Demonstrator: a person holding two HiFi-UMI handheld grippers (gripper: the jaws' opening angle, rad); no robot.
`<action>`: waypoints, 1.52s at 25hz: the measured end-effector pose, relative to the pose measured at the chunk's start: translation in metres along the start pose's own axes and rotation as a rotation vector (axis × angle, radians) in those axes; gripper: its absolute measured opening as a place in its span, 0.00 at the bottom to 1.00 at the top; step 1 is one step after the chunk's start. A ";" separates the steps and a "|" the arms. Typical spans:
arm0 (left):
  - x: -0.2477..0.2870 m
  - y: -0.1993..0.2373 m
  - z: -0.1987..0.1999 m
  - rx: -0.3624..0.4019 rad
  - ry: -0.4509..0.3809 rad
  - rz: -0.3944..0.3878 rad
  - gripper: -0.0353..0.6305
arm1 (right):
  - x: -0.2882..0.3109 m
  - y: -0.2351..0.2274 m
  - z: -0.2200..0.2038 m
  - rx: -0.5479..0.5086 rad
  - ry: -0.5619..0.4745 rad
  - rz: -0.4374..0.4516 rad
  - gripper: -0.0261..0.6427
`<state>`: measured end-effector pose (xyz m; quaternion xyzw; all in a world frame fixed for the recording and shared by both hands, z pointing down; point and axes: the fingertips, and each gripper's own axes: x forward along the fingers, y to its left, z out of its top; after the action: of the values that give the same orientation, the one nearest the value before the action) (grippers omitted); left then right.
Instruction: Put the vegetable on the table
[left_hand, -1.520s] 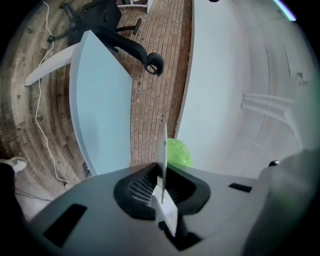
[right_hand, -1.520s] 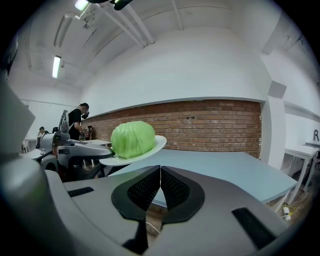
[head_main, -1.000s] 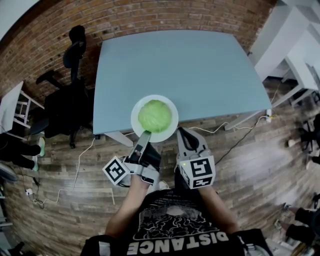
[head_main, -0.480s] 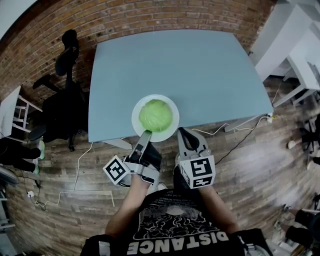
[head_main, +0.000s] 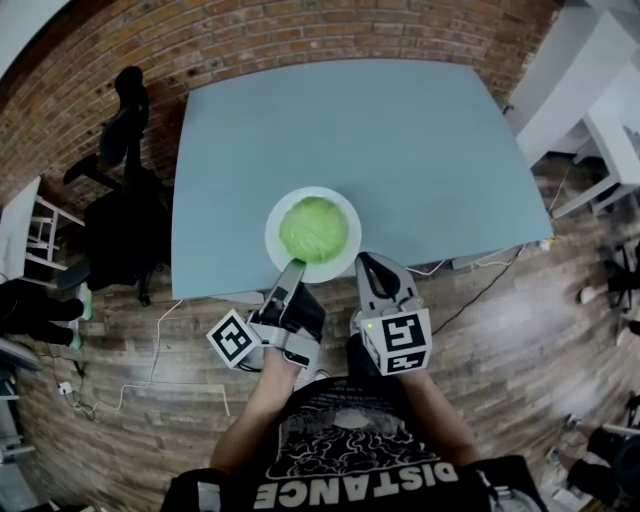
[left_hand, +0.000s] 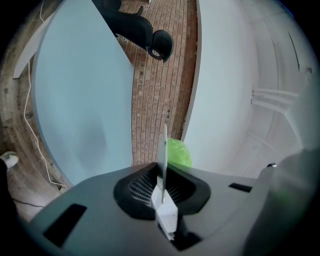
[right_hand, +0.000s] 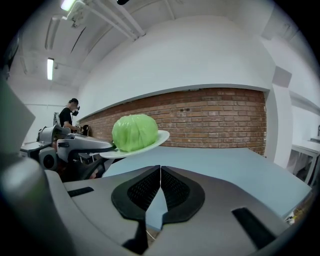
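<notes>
The left hand-held gripper (head_main: 292, 268) is clamped on the near rim of a white plate (head_main: 273, 238) carrying a green cabbage (head_main: 313, 229). Both sit at the centre of the head view, over the near edge of the blue bench (head_main: 420, 130). The right hand-held gripper (head_main: 368, 262) sits just right of them, jaws together on nothing. The task looks roughly half done: the cabbage is over the bench but not yet set down. Only the right gripper view shows the plate hanging clear above the benchtop, while the left gripper view shows its rim edge-on between the pads.
</notes>
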<state>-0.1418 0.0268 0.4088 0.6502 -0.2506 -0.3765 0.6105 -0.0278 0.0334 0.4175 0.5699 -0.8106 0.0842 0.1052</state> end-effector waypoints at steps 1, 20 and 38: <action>0.005 0.000 0.001 -0.001 -0.001 0.000 0.10 | 0.003 -0.004 0.001 0.001 0.000 0.001 0.05; 0.089 0.014 0.008 -0.011 -0.023 0.028 0.10 | 0.061 -0.070 0.015 0.026 0.020 0.044 0.05; 0.161 0.030 -0.007 -0.025 -0.044 0.044 0.10 | 0.093 -0.141 0.025 0.043 0.013 0.073 0.05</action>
<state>-0.0369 -0.0987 0.4086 0.6284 -0.2734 -0.3801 0.6212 0.0726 -0.1044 0.4207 0.5414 -0.8282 0.1089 0.0951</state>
